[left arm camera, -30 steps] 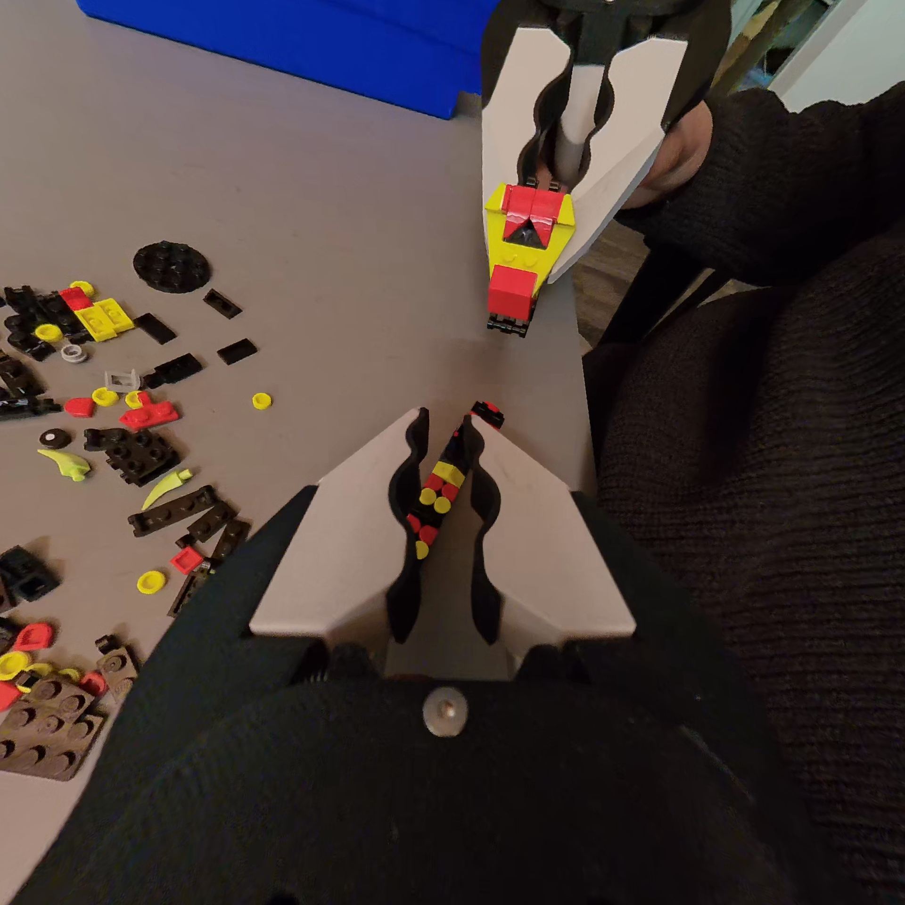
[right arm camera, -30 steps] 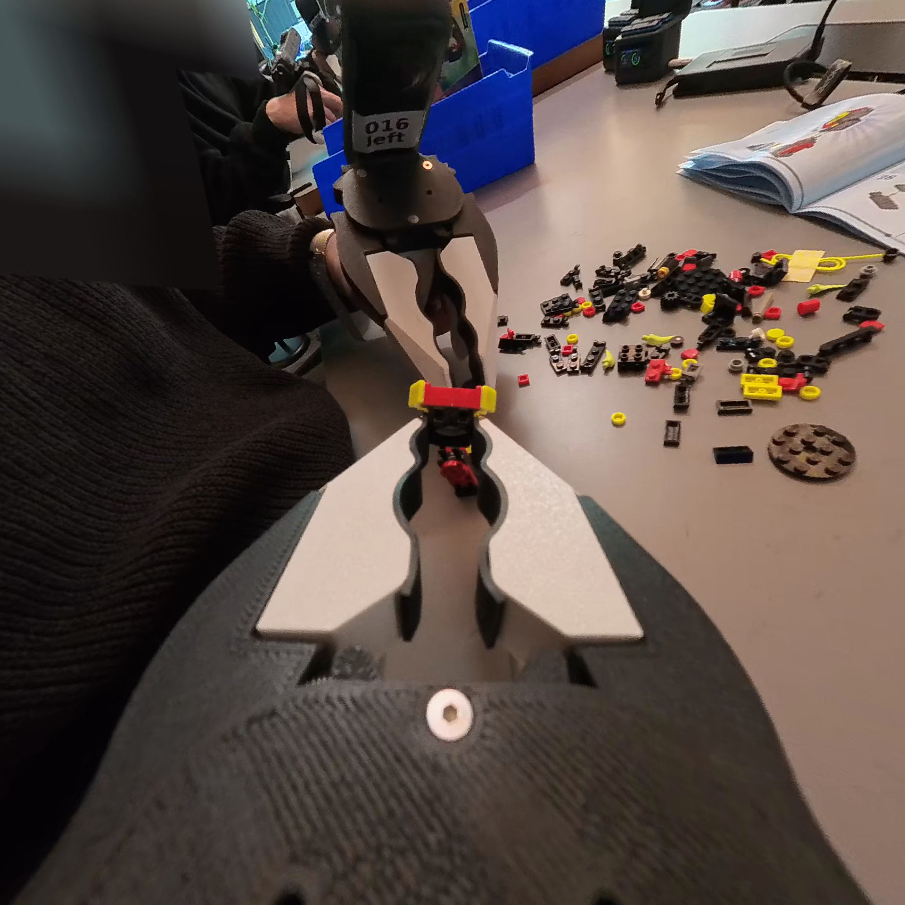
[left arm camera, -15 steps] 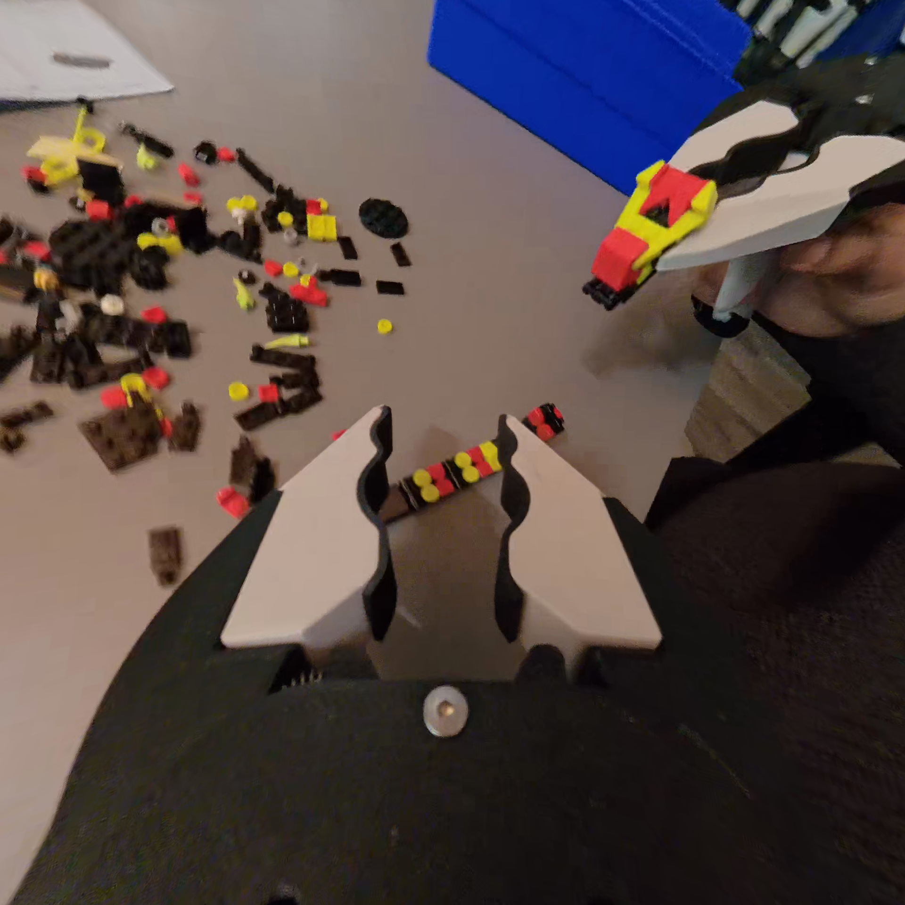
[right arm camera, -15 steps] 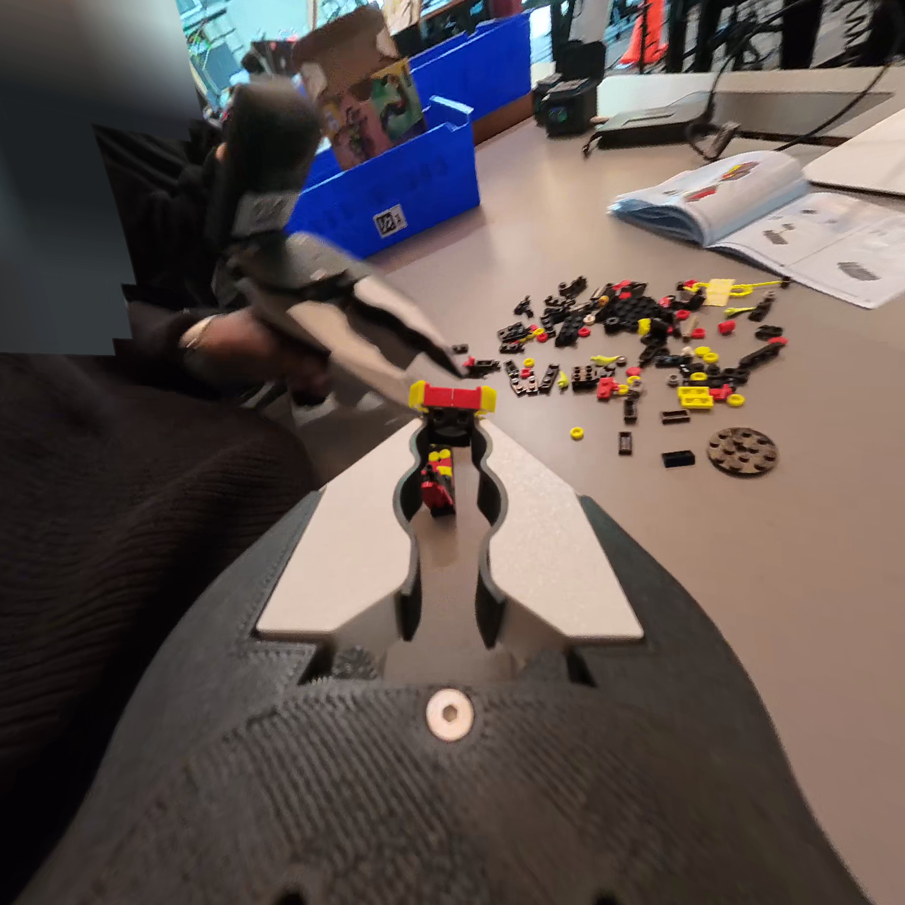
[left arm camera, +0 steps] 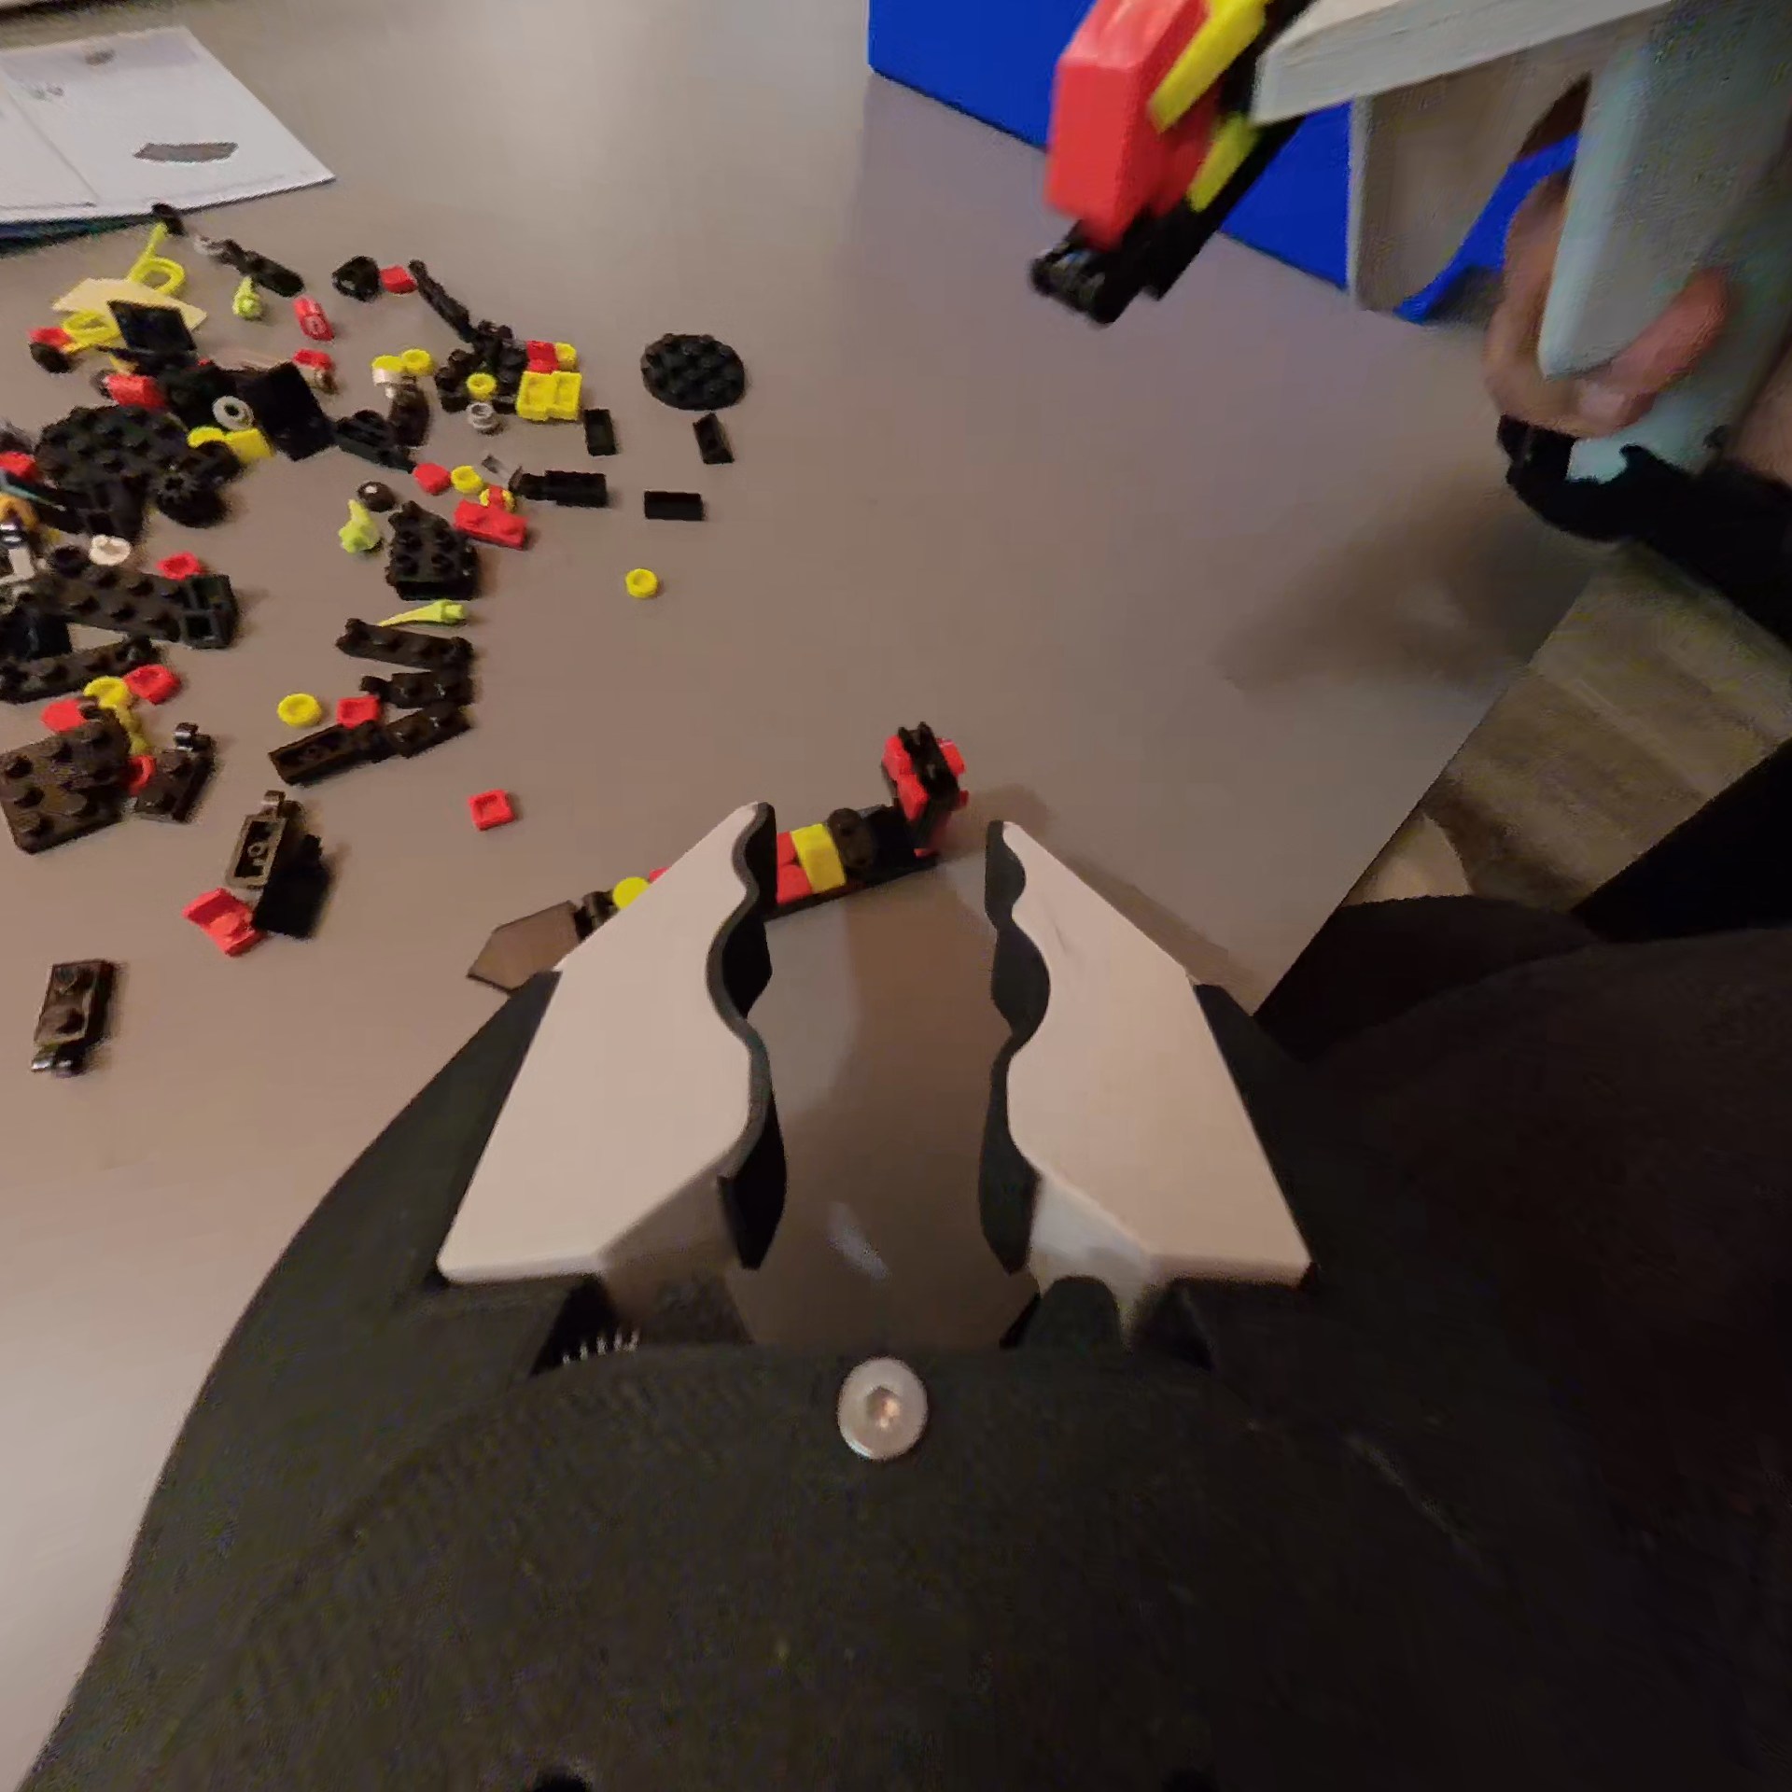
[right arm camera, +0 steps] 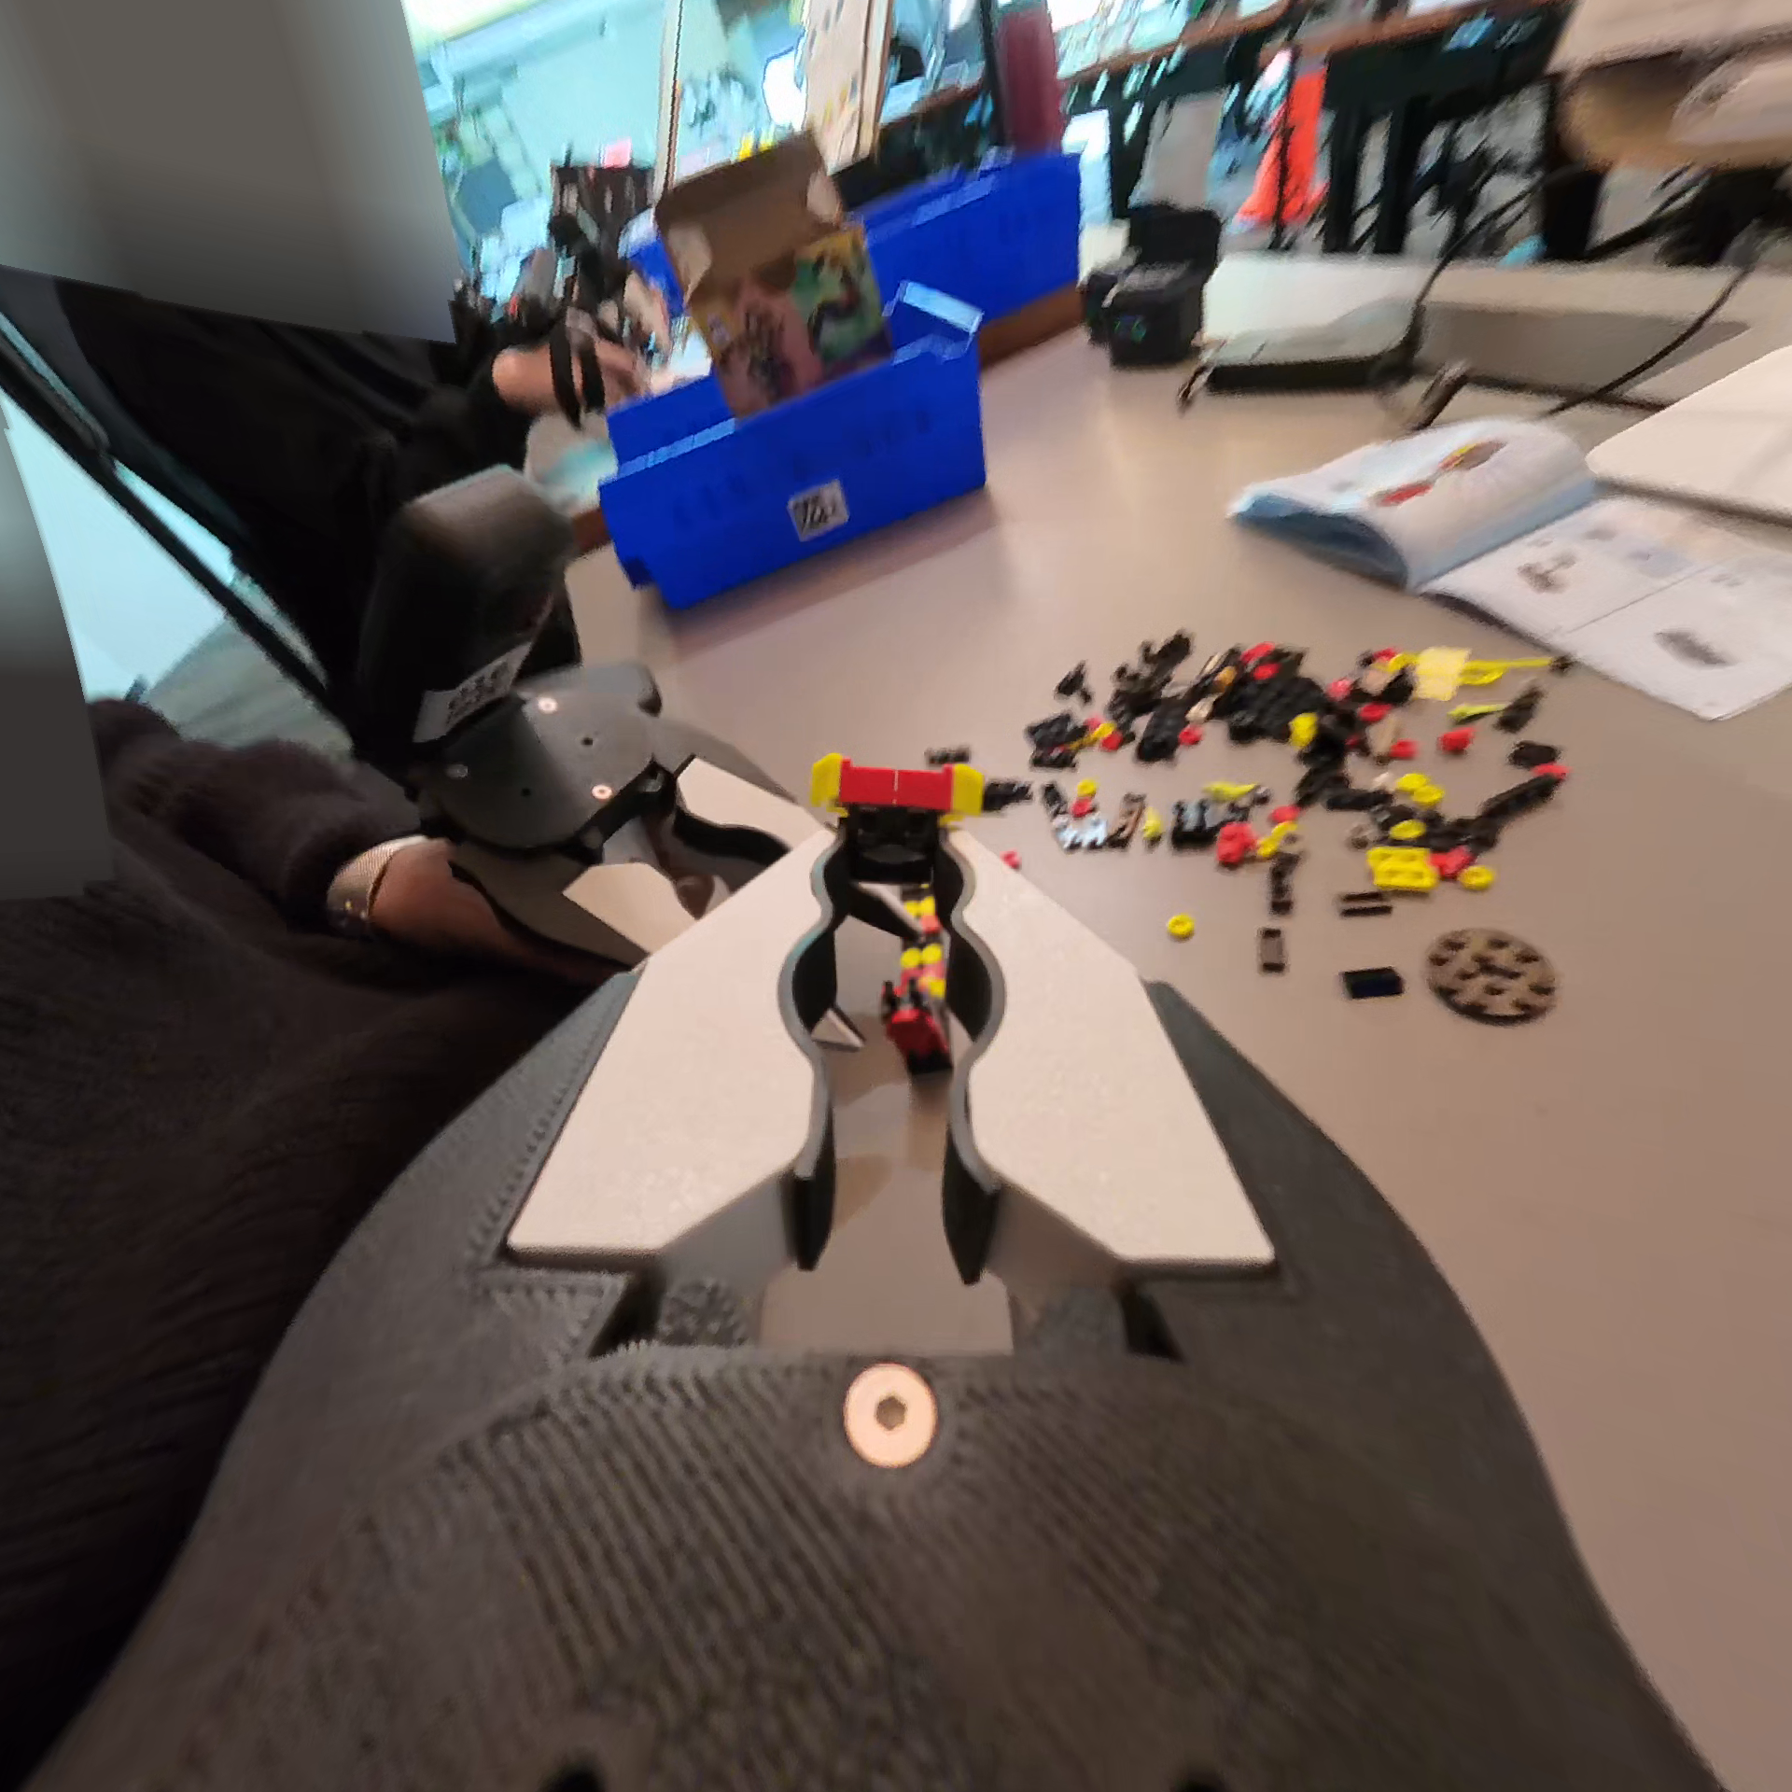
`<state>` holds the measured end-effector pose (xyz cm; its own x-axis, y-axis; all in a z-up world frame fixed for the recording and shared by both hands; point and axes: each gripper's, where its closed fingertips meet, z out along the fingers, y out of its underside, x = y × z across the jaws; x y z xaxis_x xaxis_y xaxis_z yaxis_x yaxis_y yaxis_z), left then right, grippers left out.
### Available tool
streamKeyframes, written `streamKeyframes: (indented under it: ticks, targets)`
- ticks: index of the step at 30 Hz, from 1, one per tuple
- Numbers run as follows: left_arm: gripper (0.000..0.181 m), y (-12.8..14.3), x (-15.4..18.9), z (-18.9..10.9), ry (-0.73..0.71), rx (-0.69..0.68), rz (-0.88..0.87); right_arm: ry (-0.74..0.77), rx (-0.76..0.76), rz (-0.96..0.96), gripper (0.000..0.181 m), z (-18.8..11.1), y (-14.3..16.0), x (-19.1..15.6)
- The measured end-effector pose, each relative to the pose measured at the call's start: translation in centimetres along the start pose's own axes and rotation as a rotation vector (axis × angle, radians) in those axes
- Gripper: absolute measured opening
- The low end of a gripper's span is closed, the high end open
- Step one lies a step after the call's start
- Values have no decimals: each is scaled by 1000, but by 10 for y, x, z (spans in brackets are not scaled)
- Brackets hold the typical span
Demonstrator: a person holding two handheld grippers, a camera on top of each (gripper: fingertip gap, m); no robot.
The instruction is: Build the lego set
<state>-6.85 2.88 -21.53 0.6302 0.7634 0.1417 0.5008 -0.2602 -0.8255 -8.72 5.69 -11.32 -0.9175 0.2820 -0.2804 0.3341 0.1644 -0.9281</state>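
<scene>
My left gripper is open and empty, low over the grey table. A long black strip with red and yellow pieces lies on the table just past its fingertips, partly hidden by the left finger. The strip also shows between my right fingers in the right wrist view. My right gripper is shut on a red, yellow and black subassembly and holds it above the table. In the left wrist view the subassembly is at the top right.
Several loose black, red and yellow pieces are spread on the left, with a round black plate beside them. A blue bin and an open instruction booklet lie farther back. The table edge is close on the right. My right fingertips sit around 11 cm from my left ones.
My left gripper has opened and let the strip go onto the table, then swung left. My right gripper has lifted the subassembly up and away.
</scene>
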Motion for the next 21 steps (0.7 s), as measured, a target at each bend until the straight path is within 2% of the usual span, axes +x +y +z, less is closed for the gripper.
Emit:
streamKeyframes:
  ticks: [3, 6, 8, 11, 12, 16, 18, 21]
  targets:
    - [43, 4, 8, 8, 0, -19, 67, -47, -70, 14, 14, 9, 16, -5]
    - [46, -9, 5, 4, 7, 35, 136, -77, -92, 30, 14, 12, 22, -7]
    - [45, -16, 12, -4, 131, 63, 243, -84, -76, 31, 14, 10, 20, -5]
    - [50, -9, 15, -13, 356, -6, 328, -70, -61, 50, 14, 8, 19, 3]
    - [57, -6, 14, -14, 418, -47, 350, -69, -56, 64, 14, 7, 19, 5]
    - [56, -3, 0, -1, 524, -162, 488, -95, -25, 134, 14, 7, 18, 8]
    - [52, -2, 2, 1, 611, -210, 496, -126, -18, 149, 14, 8, 18, 5]
    - [42, -4, 8, 2, 710, -237, 386, -134, -47, 129, 14, 11, 26, 3]
